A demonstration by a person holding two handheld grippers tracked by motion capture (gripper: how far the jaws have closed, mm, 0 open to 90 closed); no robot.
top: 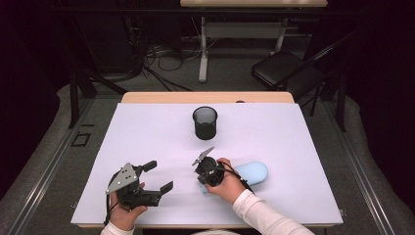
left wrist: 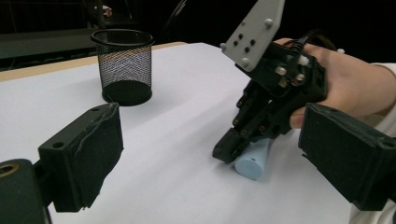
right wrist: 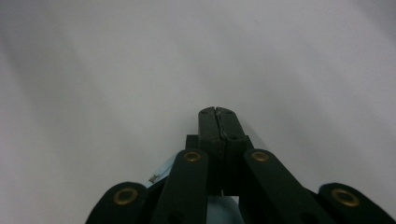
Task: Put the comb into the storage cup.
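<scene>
Your right gripper [top: 204,179], jaws closed with nothing between them, rests against the light-blue case [top: 251,172] lying near-right of the mesh cup [top: 205,122]. Your left gripper [top: 159,176] stands open, empty, near-left.

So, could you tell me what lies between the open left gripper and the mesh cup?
Nothing: the high view shows bare white table between the left gripper and the mesh cup.

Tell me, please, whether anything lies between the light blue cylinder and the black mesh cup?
Nothing visible does. The light blue cylinder lies on the white sheet under the shut right gripper, and only bare sheet stretches from there to the upright black mesh cup. The open left gripper rests off to the side.
</scene>
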